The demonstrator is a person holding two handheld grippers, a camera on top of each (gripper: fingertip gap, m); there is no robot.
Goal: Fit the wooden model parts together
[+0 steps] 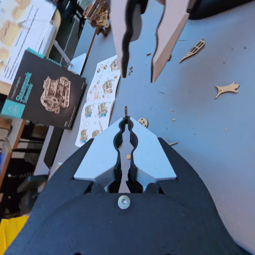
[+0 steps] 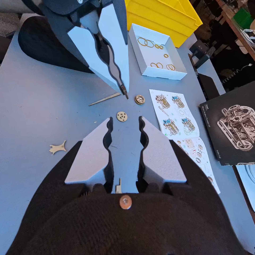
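My left gripper (image 1: 125,119) is shut on a small flat wooden piece (image 1: 125,111) that sticks out edge-on past its tips, held above the grey table. In the right wrist view the left gripper (image 2: 124,92) comes in from the top with the piece (image 2: 125,94) pointing down. A thin wooden disc with holes (image 2: 122,116) lies flat just ahead of my right gripper (image 2: 125,118), which is open and empty. A thicker round wooden wheel (image 2: 139,99) lies beyond it. The right gripper (image 1: 138,79) also shows open at the top of the left wrist view.
An open instruction booklet (image 2: 178,117) and a black model box (image 2: 234,124) lie to the right. A white tray (image 2: 179,75) of rubber bands and a yellow bin (image 2: 162,18) stand behind. Wooden offcuts (image 2: 58,147), a sliver (image 2: 104,99) and chips litter the table (image 2: 41,96). The left gripper's tips are roughly 5 cm from the right gripper's.
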